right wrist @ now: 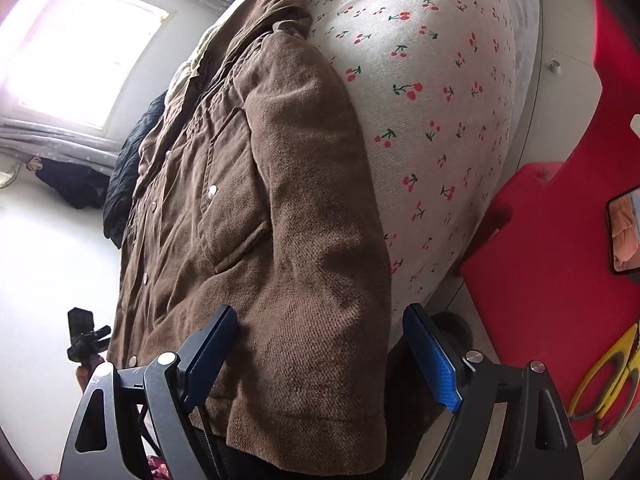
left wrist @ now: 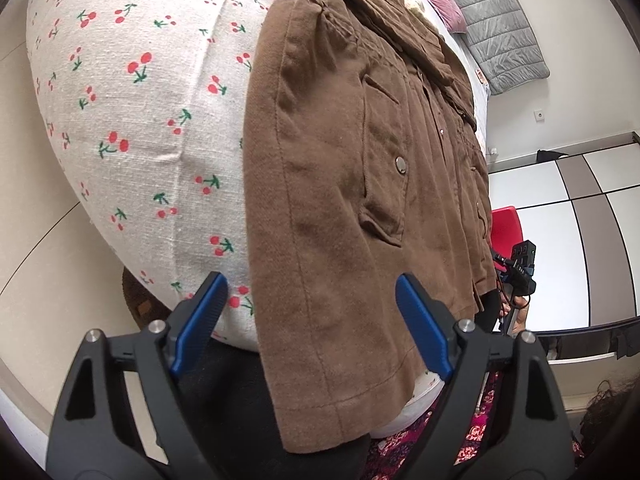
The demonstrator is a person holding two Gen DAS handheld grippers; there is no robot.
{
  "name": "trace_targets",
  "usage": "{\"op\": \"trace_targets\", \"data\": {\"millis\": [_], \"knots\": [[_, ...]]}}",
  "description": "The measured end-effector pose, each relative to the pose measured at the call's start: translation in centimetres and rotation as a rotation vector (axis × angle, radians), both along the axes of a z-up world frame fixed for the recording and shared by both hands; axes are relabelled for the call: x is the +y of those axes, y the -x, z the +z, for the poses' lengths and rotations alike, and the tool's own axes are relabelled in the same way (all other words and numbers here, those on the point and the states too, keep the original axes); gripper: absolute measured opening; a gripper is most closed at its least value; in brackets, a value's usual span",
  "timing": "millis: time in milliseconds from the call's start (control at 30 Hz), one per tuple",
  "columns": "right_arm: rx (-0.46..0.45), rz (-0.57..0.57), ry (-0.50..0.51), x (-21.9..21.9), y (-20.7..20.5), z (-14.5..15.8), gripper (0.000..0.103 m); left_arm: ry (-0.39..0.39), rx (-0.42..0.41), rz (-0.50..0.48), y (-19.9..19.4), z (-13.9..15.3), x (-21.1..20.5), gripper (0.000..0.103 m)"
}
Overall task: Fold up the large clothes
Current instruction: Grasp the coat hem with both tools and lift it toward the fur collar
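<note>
A brown corduroy jacket (left wrist: 352, 184) lies front up on a bed with a cherry-print sheet (left wrist: 132, 92). Its sleeves are folded in along the body. My left gripper (left wrist: 312, 300) is open, its blue pads on either side of the jacket's left sleeve and hem edge. In the right wrist view the jacket (right wrist: 256, 208) fills the middle. My right gripper (right wrist: 320, 348) is open, its pads on either side of the right sleeve cuff (right wrist: 308, 432). Neither gripper holds cloth.
The cherry-print sheet (right wrist: 440, 92) spreads right of the jacket. A grey quilt (left wrist: 492, 20) lies at the bed's far end. A dark garment (right wrist: 124, 176) lies beyond the jacket. A red chair (right wrist: 560, 272) stands close on the right. A window (right wrist: 84, 56) is behind.
</note>
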State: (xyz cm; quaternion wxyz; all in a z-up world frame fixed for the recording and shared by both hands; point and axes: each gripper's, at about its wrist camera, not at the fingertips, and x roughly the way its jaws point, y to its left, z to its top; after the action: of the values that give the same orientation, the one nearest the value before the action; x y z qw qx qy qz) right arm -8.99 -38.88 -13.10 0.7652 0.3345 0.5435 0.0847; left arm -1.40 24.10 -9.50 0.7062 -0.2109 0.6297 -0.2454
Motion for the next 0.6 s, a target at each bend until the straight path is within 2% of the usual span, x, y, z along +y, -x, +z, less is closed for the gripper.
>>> {"op": "trace_targets", "data": {"millis": [67, 167, 233, 267, 300, 367, 400, 600], "knots": [[-0.001, 0.016, 0.009, 0.6, -0.1, 0.0, 0.084, 0.002, 0.014, -0.023, 0.4, -0.2, -0.4, 0.085], [-0.007, 0.043, 0.015, 1.4, -0.1, 0.4, 0.065, 0.041, 0.031, -0.049, 1.1, -0.1, -0.9, 0.073], [-0.018, 0.049, 0.032, 1.8, -0.1, 1.1, 0.051, 0.086, 0.041, -0.065, 1.7, 0.1, -1.4, 0.050], [-0.029, 0.054, 0.047, 2.0, 0.0, 1.6, 0.039, 0.110, 0.043, -0.071, 2.0, 0.2, -1.7, 0.043], [-0.040, 0.059, 0.061, 2.2, 0.1, 2.1, 0.028, 0.144, 0.049, -0.080, 2.2, 0.3, -2.1, 0.030], [-0.069, 0.073, 0.075, 2.7, 0.1, 3.2, 0.019, 0.168, 0.028, -0.082, 2.4, 0.8, -2.8, 0.027], [-0.084, 0.078, 0.085, 3.1, 0.2, 3.8, 0.016, 0.174, 0.014, -0.076, 2.4, 1.1, -3.1, 0.022], [-0.212, 0.056, 0.040, 3.8, 0.1, 7.6, 0.011, 0.294, -0.127, -0.036, 1.7, 5.3, -4.3, 0.017]]}}
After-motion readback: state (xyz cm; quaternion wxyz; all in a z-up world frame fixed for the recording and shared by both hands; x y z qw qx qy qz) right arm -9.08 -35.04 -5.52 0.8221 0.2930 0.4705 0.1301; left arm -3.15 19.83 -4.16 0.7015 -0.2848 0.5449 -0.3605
